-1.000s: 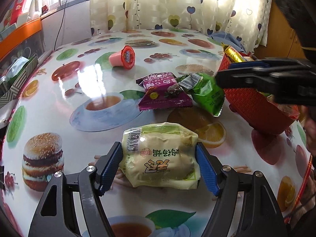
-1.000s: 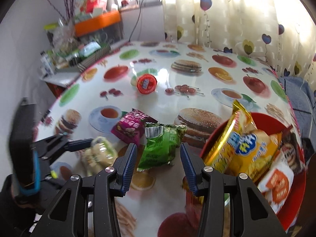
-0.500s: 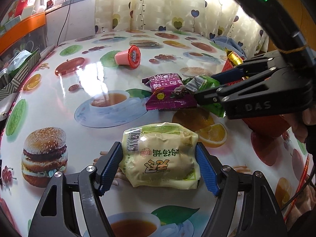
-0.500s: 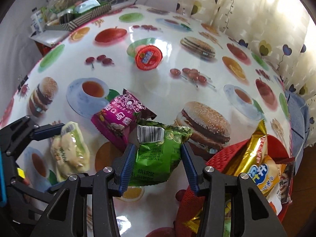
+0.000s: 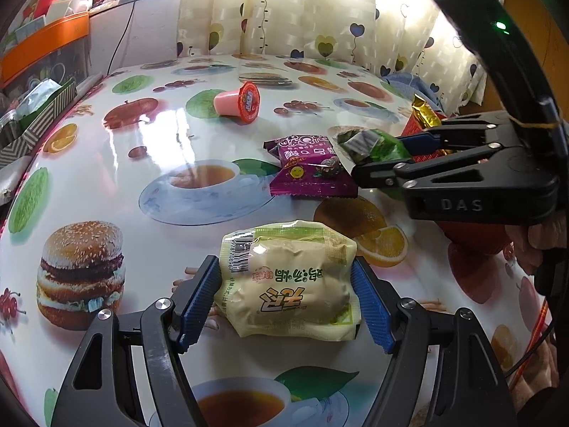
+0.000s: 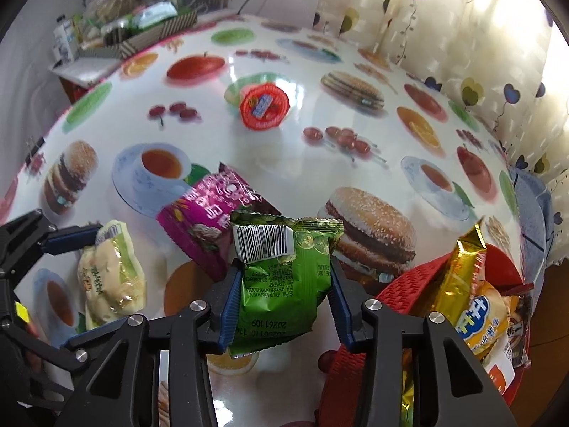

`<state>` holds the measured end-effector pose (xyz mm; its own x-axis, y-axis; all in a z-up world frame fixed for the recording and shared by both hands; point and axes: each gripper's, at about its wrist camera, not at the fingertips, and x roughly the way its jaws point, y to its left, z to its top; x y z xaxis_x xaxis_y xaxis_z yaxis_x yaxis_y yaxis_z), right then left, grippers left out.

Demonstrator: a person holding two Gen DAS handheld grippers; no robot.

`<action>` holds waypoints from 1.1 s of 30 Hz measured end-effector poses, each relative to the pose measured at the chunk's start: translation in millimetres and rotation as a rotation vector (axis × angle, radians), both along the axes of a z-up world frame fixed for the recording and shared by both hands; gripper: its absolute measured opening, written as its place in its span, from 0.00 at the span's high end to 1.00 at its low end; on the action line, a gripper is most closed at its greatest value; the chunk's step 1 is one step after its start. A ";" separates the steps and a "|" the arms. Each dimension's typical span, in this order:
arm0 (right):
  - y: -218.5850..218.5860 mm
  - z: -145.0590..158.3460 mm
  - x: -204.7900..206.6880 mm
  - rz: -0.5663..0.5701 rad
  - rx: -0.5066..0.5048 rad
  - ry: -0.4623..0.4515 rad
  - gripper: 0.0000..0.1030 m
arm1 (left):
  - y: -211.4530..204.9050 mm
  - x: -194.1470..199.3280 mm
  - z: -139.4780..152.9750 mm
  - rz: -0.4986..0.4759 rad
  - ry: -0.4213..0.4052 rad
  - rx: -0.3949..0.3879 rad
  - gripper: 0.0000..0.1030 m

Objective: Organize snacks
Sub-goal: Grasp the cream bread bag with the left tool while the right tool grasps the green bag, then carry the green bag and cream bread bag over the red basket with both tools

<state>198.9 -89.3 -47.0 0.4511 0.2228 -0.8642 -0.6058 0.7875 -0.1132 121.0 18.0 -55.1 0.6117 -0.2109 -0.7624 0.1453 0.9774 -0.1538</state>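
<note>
My left gripper (image 5: 286, 302) is shut on a pale yellow-green snack pack (image 5: 290, 279) that rests on the table; it also shows in the right wrist view (image 6: 112, 277). My right gripper (image 6: 282, 306) is shut on a green snack pack (image 6: 281, 277), also seen in the left wrist view (image 5: 377, 147). A purple snack pack (image 6: 202, 213) lies just left of the green one, also in the left wrist view (image 5: 311, 167). A pink jelly cup (image 5: 240, 101) lies on its side farther back. A red basket (image 6: 419, 284) at the right holds several snack packs.
The table (image 5: 117, 192) has a glossy cloth printed with food pictures. A striped box (image 6: 156, 32) with clutter stands at the far left edge. Curtains (image 5: 306, 10) hang behind the table. A blue cloth (image 6: 530, 206) lies at the right edge.
My right gripper moved down and forward around the green pack and closed on it. My left gripper stayed on the yellow-green pack.
</note>
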 end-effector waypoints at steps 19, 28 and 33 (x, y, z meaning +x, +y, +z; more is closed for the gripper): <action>-43.1 41.2 -65.0 -0.006 0.291 -0.061 0.59 | -8.0 -22.0 39.2 0.067 -0.077 -0.063 0.28; -67.1 59.3 -88.2 -0.026 0.354 -0.103 0.59 | -25.6 -29.0 61.1 0.045 -0.118 -0.071 0.28; -77.9 61.2 -92.4 -0.050 0.369 -0.105 0.59 | -33.3 -30.5 71.3 0.030 -0.138 -0.071 0.28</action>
<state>106.5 -167.3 14.2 0.5512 0.4854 -0.6786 -0.5655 0.8154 0.1240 90.5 -15.4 16.2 0.7165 -0.2413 -0.6545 0.1403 0.9689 -0.2037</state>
